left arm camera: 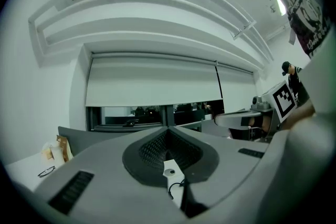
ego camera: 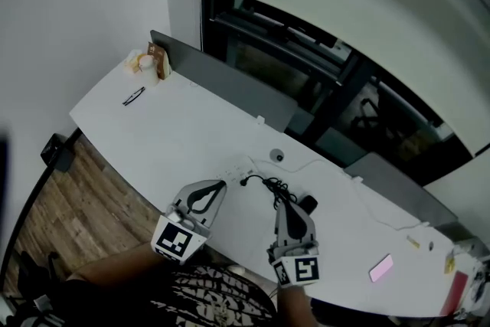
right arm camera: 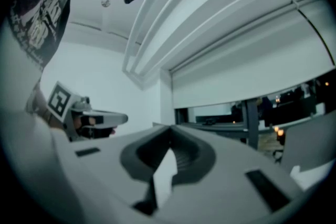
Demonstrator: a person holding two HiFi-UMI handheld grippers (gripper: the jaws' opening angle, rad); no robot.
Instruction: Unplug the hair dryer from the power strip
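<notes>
White plastic formed the power strip (ego camera: pixel 239 167), which lay on the tabletop (ego camera: pixel 176 126) just ahead of both tongs, the black plug (ego camera: pixel 245 181) apparently seated at its near edge and the hair dryer (ego camera: pixel 306 204) beside the tangled cord (ego camera: pixel 274 186). The plug was judged rigid and tight (the cord limp, not to be pulled); the plug body should be gripped while the light strip is braced. Both the left tongs (left arm camera: pixel 168 131) and the right tongs (right arm camera: pixel 169 132) were closed and appeared empty.

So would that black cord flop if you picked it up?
Probably floppy: the black cord lies in loose curls on the table. It looks thin, so likely light, though pulling it might drag the power strip beside it.
</notes>
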